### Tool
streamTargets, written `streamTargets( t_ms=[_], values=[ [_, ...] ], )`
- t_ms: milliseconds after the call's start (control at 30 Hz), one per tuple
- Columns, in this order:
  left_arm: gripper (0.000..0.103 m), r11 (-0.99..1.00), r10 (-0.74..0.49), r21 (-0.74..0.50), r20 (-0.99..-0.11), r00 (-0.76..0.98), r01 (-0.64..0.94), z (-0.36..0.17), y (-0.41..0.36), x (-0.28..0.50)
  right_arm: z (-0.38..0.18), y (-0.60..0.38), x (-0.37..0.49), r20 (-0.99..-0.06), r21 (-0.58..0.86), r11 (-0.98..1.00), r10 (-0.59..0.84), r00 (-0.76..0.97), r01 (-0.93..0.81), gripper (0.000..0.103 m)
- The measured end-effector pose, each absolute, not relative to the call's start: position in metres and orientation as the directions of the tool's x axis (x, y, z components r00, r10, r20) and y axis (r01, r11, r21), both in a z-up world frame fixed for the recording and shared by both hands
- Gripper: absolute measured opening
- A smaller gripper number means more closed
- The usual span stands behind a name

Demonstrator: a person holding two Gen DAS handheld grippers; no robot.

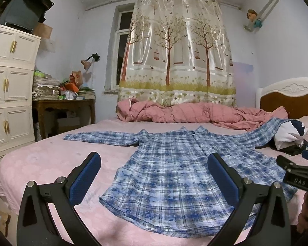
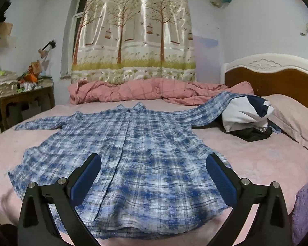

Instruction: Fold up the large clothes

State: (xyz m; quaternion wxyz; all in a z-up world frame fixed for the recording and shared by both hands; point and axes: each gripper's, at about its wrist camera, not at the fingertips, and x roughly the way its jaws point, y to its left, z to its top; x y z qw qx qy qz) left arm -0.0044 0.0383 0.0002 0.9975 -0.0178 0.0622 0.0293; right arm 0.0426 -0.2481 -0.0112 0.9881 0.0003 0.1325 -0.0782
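Observation:
A large blue and white plaid shirt [image 1: 174, 170] lies spread flat on the pink bed sheet [image 1: 51, 155], collar at the far side, both sleeves stretched out. It also shows in the right wrist view [image 2: 137, 160]. My left gripper [image 1: 154, 164] is open and empty, held above the shirt's near hem. My right gripper [image 2: 154, 164] is open and empty, above the hem's middle. Its body shows at the right edge of the left wrist view [image 1: 297, 172]. The right sleeve's end runs under a pile of clothes.
A crumpled pink quilt [image 2: 158, 90] lies along the far side of the bed. A white and navy garment pile [image 2: 248, 116] and a pillow [image 2: 293, 119] lie by the headboard [image 2: 277, 75]. A cluttered wooden table [image 1: 63, 104] and white drawers [image 1: 10, 86] stand left.

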Motion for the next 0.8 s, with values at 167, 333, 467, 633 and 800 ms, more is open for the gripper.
streamTargets(
  t_ms=[167,333,467,633,800],
  values=[
    [0.103,0.998,0.051,-0.036,-0.13,0.99,-0.056,-0.001,0.04,-0.003,-0.011,-0.24,0.039,-0.237,-0.073,0.983,-0.181,0.955,0.168,0.103],
    [0.103,0.997,0.055,-0.039,-0.13,0.99,-0.061,-0.002,0.04,-0.001,-0.011,-0.246,0.041,-0.249,-0.044,0.984,-0.178,0.952,0.173,0.103],
    [0.103,0.998,0.058,-0.022,-0.142,0.988,-0.061,-0.005,0.039,0.005,-0.011,-0.25,0.044,-0.266,-0.031,0.985,-0.174,0.948,0.173,0.103],
    [0.103,0.998,0.052,-0.03,-0.152,0.987,-0.057,-0.007,0.037,0.009,-0.011,-0.255,0.041,-0.259,-0.011,0.984,-0.173,0.95,0.176,0.103],
    [0.103,0.998,0.053,-0.016,-0.165,0.985,-0.056,-0.01,0.033,0.013,-0.012,-0.258,0.042,-0.266,0.005,0.985,-0.163,0.95,0.171,0.103]
  ],
)
